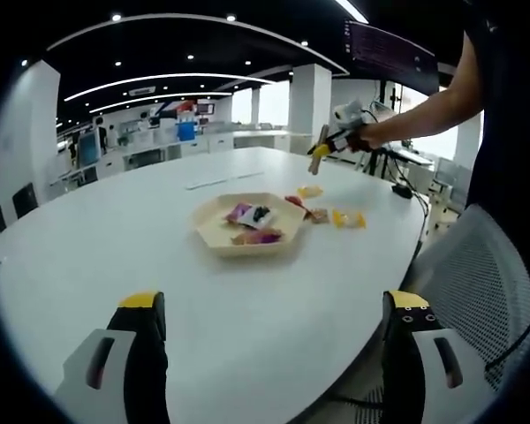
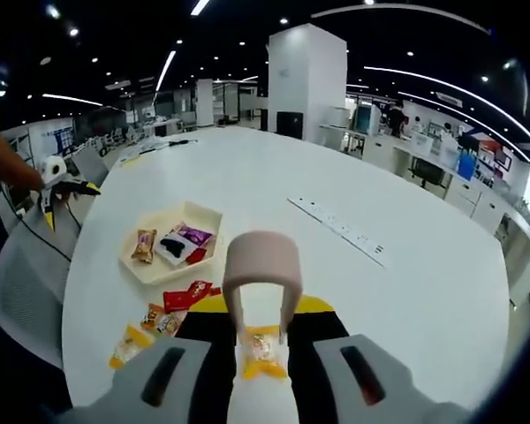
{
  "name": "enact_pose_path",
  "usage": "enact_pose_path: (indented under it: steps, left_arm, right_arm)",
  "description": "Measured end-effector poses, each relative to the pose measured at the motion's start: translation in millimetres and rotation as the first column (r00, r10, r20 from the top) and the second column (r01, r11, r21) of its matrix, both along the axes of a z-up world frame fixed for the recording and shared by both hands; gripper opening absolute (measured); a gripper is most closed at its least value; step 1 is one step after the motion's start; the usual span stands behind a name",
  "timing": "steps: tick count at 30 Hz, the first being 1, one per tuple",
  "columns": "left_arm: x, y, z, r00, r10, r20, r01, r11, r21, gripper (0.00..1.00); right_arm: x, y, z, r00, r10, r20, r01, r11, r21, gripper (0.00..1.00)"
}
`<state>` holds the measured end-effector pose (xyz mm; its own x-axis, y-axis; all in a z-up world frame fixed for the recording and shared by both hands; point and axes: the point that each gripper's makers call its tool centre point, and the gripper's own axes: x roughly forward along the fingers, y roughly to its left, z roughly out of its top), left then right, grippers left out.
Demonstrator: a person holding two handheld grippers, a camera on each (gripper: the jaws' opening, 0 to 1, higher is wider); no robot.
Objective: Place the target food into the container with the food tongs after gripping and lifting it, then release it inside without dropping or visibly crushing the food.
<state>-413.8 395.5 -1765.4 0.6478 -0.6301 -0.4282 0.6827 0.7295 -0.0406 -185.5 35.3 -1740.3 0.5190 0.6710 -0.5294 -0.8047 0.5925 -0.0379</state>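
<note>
Right gripper view: right hand-held gripper (image 2: 258, 340) clamps tongs (image 2: 261, 274) (tips straddling a yellow snack packet (image 2: 262, 352)) on the table (image 2: 406, 291).

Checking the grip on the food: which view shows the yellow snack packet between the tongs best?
The right gripper view: the yellow snack packet sits close, between the beige tongs' tips. In the left gripper view the tongs look small and far off, above the table.

White table (image 1: 115, 238), pillar (image 2: 305, 84), perhaps office desks behind.
</note>
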Motion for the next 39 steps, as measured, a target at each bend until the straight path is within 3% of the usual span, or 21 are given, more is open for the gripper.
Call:
enact_pose_path:
  steps: [7,24,25,26,33,39]
  left_arm:
    - [-0.9,0,-2.0,1.000,-0.004,-0.007,0.004,1.000,0.004,0.99]
    - [-0.6,1,-4.0,1.000,0.005,-0.018,-0.005,1.000,0.007,0.98]
    - [-0.6,1,-3.9,1.000,0.006,-0.018,-0.006,1.000,0.007,0.98]
    - [-0.5,1,-3.9,1.000,0.006,-0.018,-0.006,1.000,0.007,0.98]
    - [-0.1,1,-4.5,1.000,0.006,-0.021,-0.006,1.000,0.007,0.98]
    - [-0.4,1,-5.7,1.000,0.004,-0.027,-0.004,1.000,0.008,0.98]
  right_arm:
    - [1,0,-19.0,0.999,-0.003,-0.036,0.003,1.000,0.002,0.20]
    - [9,-2,-45.5,0.996,-0.041,-0.080,0.040,0.999,-0.014,0.22]
    - [8,-3,-49.1,0.995,-0.039,-0.087,0.037,0.999,-0.027,0.22]
    - [3,-7,-58.9,0.995,-0.026,-0.099,0.017,0.996,-0.087,0.22]
    - [3,-6,-58.5,0.995,-0.058,-0.087,0.056,0.998,-0.024,0.22]
    - [0,1,-57.3,0.993,-0.048,-0.112,0.039,0.996,-0.084,0.17]
